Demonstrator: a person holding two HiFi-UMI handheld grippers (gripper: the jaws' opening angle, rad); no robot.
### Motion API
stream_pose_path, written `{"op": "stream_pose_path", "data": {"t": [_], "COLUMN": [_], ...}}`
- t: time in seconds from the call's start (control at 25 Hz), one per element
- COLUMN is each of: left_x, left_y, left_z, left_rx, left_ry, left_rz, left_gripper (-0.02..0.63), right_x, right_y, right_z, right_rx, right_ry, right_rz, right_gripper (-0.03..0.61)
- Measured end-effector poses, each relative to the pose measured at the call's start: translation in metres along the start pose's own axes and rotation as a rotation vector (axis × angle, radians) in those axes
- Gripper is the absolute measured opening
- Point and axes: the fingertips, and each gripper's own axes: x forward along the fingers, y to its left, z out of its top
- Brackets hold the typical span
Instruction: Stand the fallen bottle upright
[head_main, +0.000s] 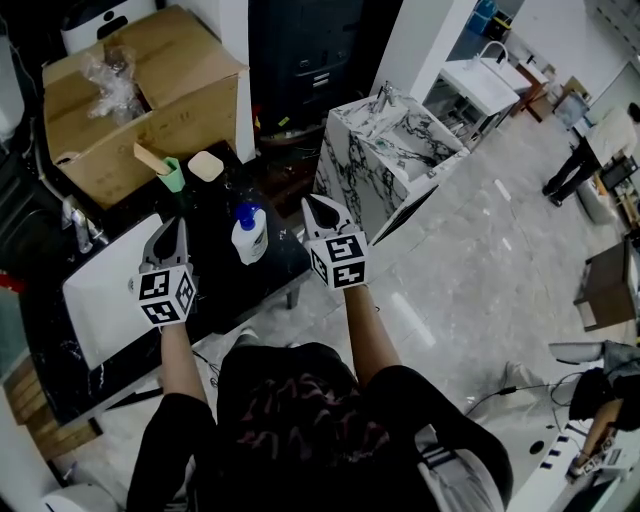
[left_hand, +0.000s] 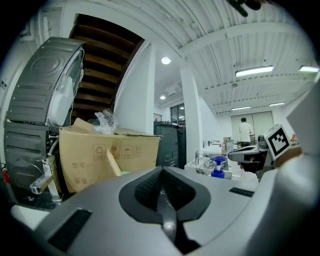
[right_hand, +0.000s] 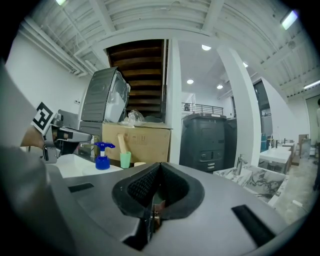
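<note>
**Upright on the desk, between two closed hand-held grippers**

Standing upright on the dark desk (head_main: 215, 275): the bottle (head_main: 250, 238), white in the body, blue pump on top. Flanked by the left hand-held gripper (head_main: 179, 224) and the right hand-held gripper (head_main: 320, 204), and touching neither. Left one held over the near corner of the white basin (head_main: 100, 300), jaws pressed together, nothing pinched. Right one held by the desk's right edge, close to the marbled sink unit (head_main: 385, 160), jaws likewise pressed together and empty. Both pointed away from the person, roughly level. Beyond the bottle, toward the back of the desk: a green cup (head_main: 172, 177) with a wooden stick in it, and behind that a cardboard box (head_main: 130, 100).
</note>
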Motion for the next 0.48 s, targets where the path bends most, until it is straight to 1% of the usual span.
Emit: {"op": "stream_pose_path", "data": {"t": [0.16,0.48], "left_x": [0.003,0.0058], "left_y": [-0.003,-0.0027], "left_z": [0.002,0.0037], "left_rx": [0.016,0.022], "left_ry": [-0.001,-0.008], "left_rz": [-0.002,0.002], "left_gripper": [0.014,0.014], "right_x": [0.0007,0.0057], "right_y": [-0.0047,-0.0048], "right_z": [0.0023,0.0031], "right_rx": [0.006,0.003], "right_ry": [-0.002,-0.008], "right_rz": [-0.008,-0.005], "right_gripper": [0.014,0.014]}}
